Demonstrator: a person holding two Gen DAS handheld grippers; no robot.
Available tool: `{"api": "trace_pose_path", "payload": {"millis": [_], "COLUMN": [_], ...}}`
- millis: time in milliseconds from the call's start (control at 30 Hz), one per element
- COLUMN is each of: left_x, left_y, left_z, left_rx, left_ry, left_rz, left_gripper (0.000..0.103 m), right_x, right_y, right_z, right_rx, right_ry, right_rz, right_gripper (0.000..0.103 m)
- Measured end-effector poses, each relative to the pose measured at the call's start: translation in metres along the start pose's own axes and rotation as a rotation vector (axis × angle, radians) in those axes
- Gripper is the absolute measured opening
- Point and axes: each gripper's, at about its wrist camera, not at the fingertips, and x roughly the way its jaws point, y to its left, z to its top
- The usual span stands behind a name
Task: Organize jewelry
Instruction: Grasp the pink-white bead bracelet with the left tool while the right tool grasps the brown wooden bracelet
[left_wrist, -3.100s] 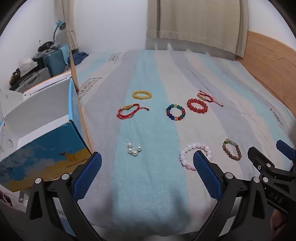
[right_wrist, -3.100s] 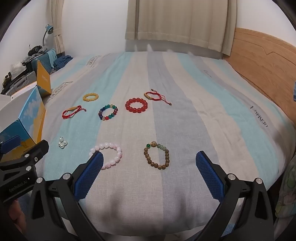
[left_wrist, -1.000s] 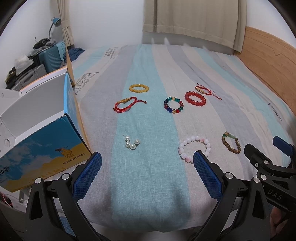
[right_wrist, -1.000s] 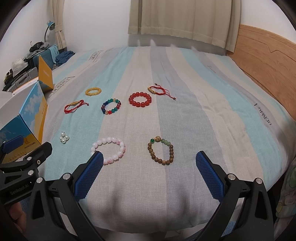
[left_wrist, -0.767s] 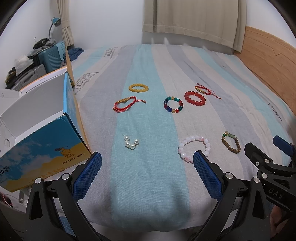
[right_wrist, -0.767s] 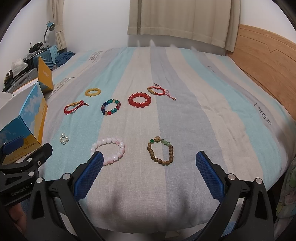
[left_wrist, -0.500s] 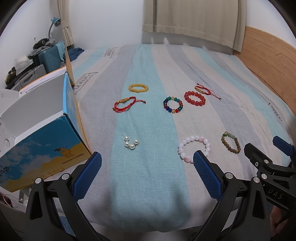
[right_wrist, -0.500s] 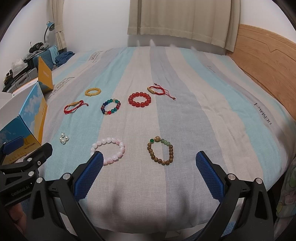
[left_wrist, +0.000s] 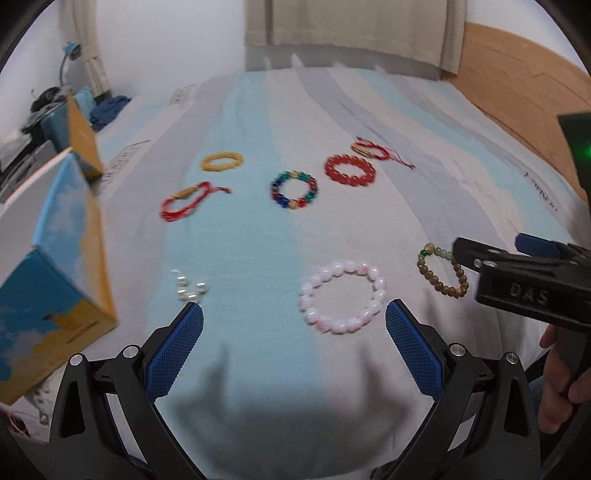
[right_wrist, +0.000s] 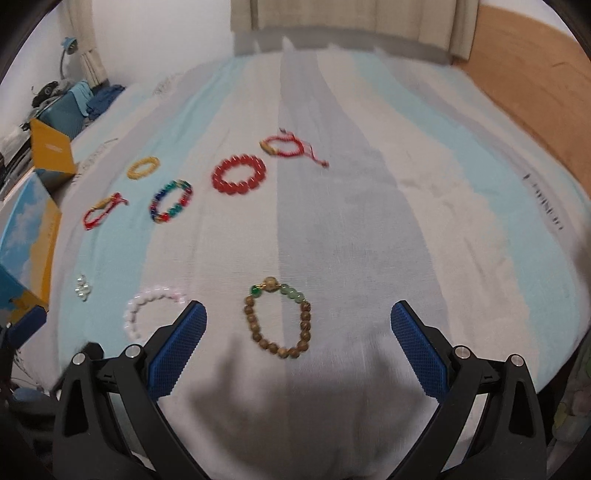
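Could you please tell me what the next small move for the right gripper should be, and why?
Probably lower the right gripper straight down onto the brown wooden bead bracelet. Its fingers are wide open and empty, and the bracelet lies flat on the striped bedsheet between them, the nearest piece in that view. The pink bead bracelet sits off to its left.

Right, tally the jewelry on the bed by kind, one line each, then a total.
Beaded bracelets: 5 (yellow, multicolour, red, pink, brown wooden)
Red cord bracelets: 2 (left one, far right one)
Small pearl piece: 1
Total: 8
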Motion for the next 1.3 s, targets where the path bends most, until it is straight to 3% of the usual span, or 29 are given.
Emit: {"api": "trace_pose_path", "payload": {"millis": [100,267,467,533,933,1067,1300], "left_x": [0.015,0.037,0.059,0.064,0.071,0.068,0.065], "left_y": [-0.006,-0.016,-0.022,-0.023,-0.018,-0.014,-0.005], "left_z": [0.003,0.008,0.007,0.006,0.002,0.003,0.004], "left_rx": [0.002,0.010,0.024,0.031,0.033,0.014,-0.027], "left_ry": [0.020,0.042,0.079,0.087,0.105,0.124,0.160], "left_rz": [-0.007,-0.020,-0.036,-0.041,-0.086,-0.108,-0.136], "left_gripper": [0.097,0.097,0.096,0.096,0.057,0.025,0.022], "right_x": [0.009,0.021,0.038,0.044,0.049,0.049,0.042], "right_y": [-0.002,0.001,0.008,0.010,0.017,0.013,0.008], "right_z": [0.001,-0.002,-0.007,-0.008,-0.010,-0.009,-0.008], "right_rx": [-0.005,-0.043,-0.088,-0.094,-0.098,-0.073,-0.042], "right_ry": [0.017,0.037,0.073,0.090,0.088,0.085,0.062], "right_rz": [0.003,-0.002,-0.004,0.005,0.018,0.037,0.050], "right_gripper": [0.095,0.085,0.063,0.049,0.017,0.010,0.009]}}
